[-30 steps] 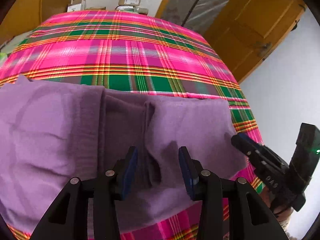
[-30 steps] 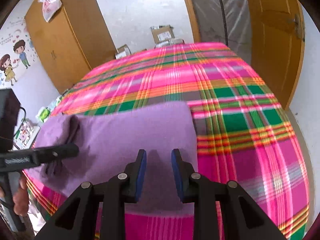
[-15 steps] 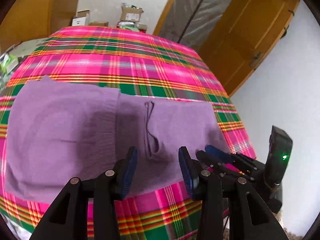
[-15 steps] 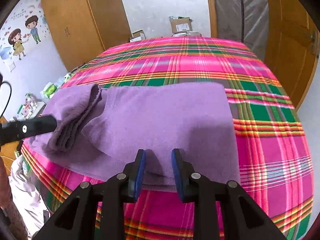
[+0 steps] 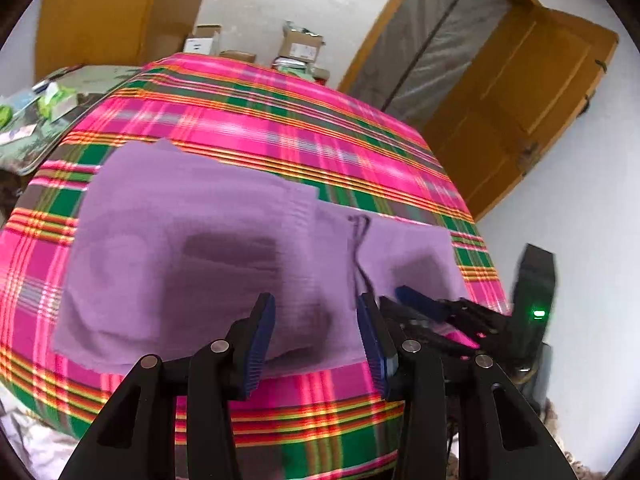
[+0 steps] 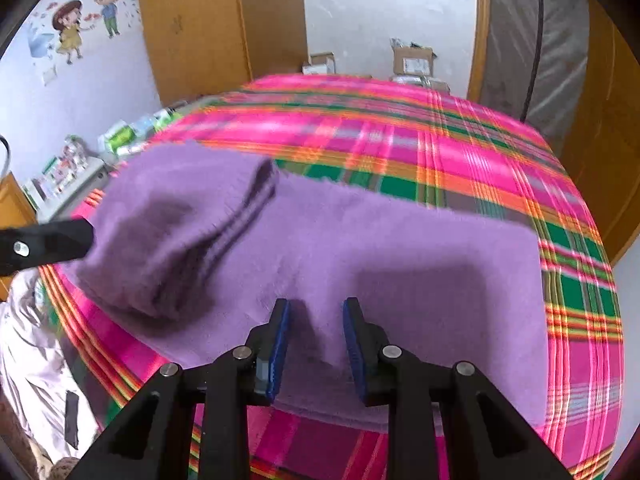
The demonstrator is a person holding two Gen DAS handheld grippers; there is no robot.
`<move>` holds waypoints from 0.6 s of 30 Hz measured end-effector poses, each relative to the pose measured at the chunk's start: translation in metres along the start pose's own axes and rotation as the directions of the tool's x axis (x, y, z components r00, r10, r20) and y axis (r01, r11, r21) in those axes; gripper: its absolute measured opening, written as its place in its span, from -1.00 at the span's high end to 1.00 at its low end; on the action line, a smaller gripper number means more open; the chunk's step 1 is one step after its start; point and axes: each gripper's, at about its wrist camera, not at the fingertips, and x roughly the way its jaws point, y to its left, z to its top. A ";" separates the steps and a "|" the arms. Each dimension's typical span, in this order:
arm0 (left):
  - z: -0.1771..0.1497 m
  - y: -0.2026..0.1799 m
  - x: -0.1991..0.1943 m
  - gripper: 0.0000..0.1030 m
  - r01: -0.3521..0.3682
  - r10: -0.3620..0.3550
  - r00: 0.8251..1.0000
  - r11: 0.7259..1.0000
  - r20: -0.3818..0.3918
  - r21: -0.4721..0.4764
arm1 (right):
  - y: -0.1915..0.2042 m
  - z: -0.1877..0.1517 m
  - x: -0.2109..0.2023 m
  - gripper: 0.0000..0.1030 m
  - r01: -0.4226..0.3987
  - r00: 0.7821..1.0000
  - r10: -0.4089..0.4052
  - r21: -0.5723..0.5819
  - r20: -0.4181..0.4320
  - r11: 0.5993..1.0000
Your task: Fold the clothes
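Both grippers are drawing back from the purple garment (image 5: pixel 208 256) since earlier. Left view: left gripper (image 5: pixel 316 332) hovering, jaws fairly wide, empty; garment lying folded on plaid bed (image 5: pixel 280 128). Right view: right gripper (image 6: pixel 314 344) hovering, jaws narrower, empty, above garment's near edge.

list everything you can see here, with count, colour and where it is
garment: one, purple, lying flat on the near part of the bed, one end folded over
bedcover: one, pink, green and orange plaid, across the whole bed
cardboard boxes: several, brown and white, beyond the far edge of the bed
wardrobe: one, orange-brown wood, far left
door: one, orange-brown wood, right of the bed
wall stickers: two cartoon children, on the white left wall
left gripper: one, black with blue pads, open, nothing between them
right gripper: one, black with blue pads, open over the garment's near edge
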 end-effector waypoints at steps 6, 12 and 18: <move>0.004 0.022 -0.014 0.14 -0.015 0.016 0.999 0.999 0.035 -0.037 | -0.001 0.002 0.016 0.46 -0.015 1.000 0.016 0.041 -0.027 0.999; 0.002 0.054 -0.016 0.14 -0.041 0.044 0.998 0.994 0.032 -0.099 | 0.006 0.007 0.011 0.46 -0.031 1.000 0.031 0.049 0.003 0.998; 0.001 0.082 -0.018 0.14 -0.058 0.065 0.997 0.986 0.042 -0.156 | 0.009 0.006 0.020 0.46 -0.022 0.999 0.023 0.045 -0.032 0.999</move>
